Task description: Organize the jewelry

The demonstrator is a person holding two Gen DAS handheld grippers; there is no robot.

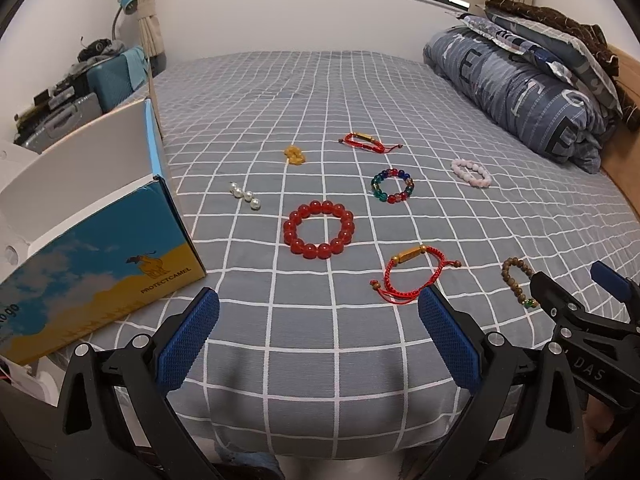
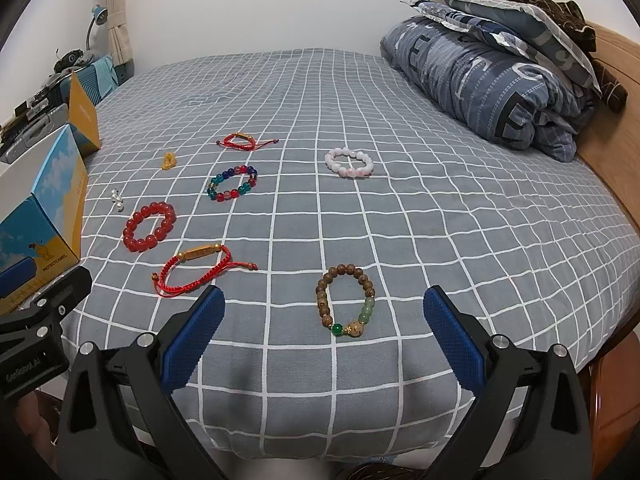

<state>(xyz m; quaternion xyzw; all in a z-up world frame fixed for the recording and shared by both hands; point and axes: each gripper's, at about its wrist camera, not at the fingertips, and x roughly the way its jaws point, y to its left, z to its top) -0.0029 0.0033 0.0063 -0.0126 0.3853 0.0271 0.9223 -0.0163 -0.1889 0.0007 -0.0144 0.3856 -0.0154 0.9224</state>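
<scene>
Eight loose jewelry pieces on the grey checked bedsheet (image 2: 440, 220), none picked up yet. Nearest the right gripper (image 2: 324, 320): wooden bead bracelet (image 2: 346, 300) with green beads, lying flat just ahead, between the wide-open fingers. Nearest the left gripper (image 1: 318, 324), fingers also spread and empty: red cord bracelet with gold bar (image 1: 412, 276), just ahead of its right fingertip. Further out: big red bead bracelet (image 1: 319, 229), multicolor glass bead bracelet (image 1: 392, 186), pink bead bracelet (image 1: 471, 173), second red cord bracelet (image 1: 366, 142), small amber piece (image 1: 295, 155), short pearl strand (image 1: 245, 196). Open blue-and-yellow cardboard box (image 1: 100, 248) at the left bed edge, likely the destination. Handling guess: all light; bead bracelets probably elastic, round and slick, so pinch across one side of the ring, not a single bead. Cord bracelets limp; grab the stiff gold bar or bunched cord. Pearls and amber piece small, may roll. Soft sheet gives under pressure. Folded quilt (image 2: 492, 76) far right.
</scene>
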